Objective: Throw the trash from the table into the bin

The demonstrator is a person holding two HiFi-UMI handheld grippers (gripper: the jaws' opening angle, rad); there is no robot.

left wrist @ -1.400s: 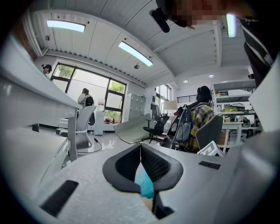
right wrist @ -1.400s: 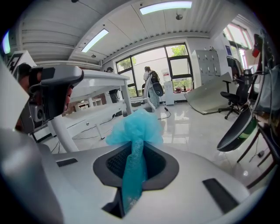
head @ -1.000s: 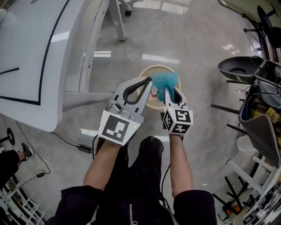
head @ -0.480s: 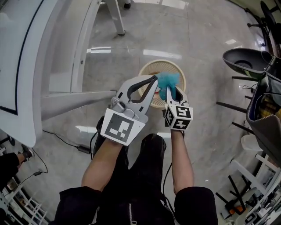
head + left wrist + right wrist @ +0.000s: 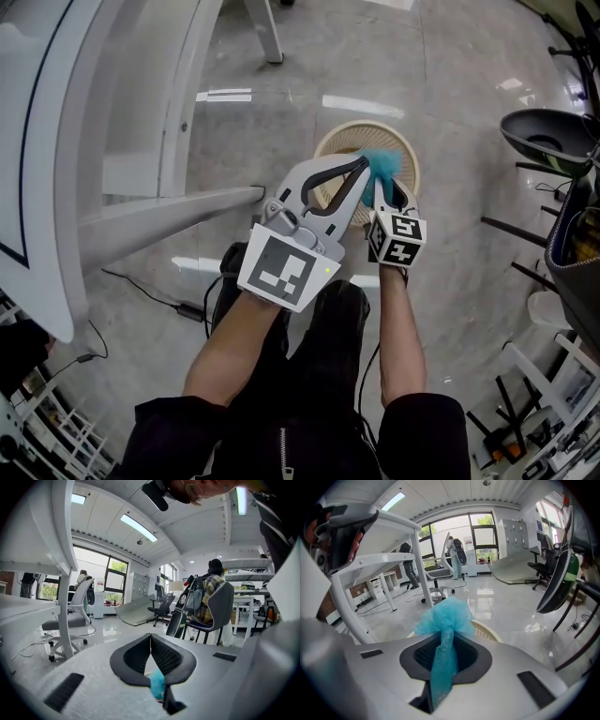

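Teal mesh [image 5: 443,620] is clamped in the right gripper [image 5: 384,187] above the bin [image 5: 366,127], upper centre, evidently positioned for release; the left gripper [image 5: 359,169] is closed and empty alongside.

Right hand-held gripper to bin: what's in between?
Only the teal mesh wad pinched in the right hand-held gripper, poking out over the wicker bin; right gripper view shows it.
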